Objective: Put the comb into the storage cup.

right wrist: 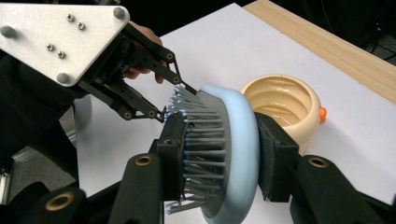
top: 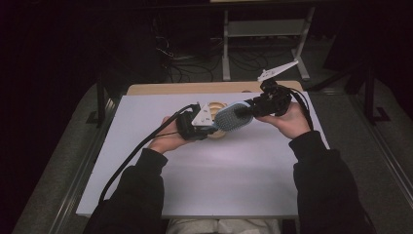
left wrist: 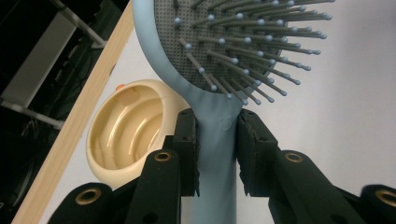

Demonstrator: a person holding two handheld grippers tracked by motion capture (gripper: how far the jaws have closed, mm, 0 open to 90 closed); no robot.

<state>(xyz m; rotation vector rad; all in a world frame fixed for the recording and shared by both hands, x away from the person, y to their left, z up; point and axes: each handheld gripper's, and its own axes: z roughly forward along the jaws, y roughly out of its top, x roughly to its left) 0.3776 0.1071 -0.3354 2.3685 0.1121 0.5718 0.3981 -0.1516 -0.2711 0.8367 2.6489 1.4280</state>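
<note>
Unlabelled blue hairbrush (left wrist: 219, 140) between grippers

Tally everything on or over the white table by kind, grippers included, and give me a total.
Hairbrush, light blue: 1
Bowl, cream-yellow: 1
Grippers, black: 2, the left gripper shut on the brush's handle, the right gripper shut on its head
Total: 4

High view overhead; gripper views close; hairbrush (top: 233, 117) shared.
</note>
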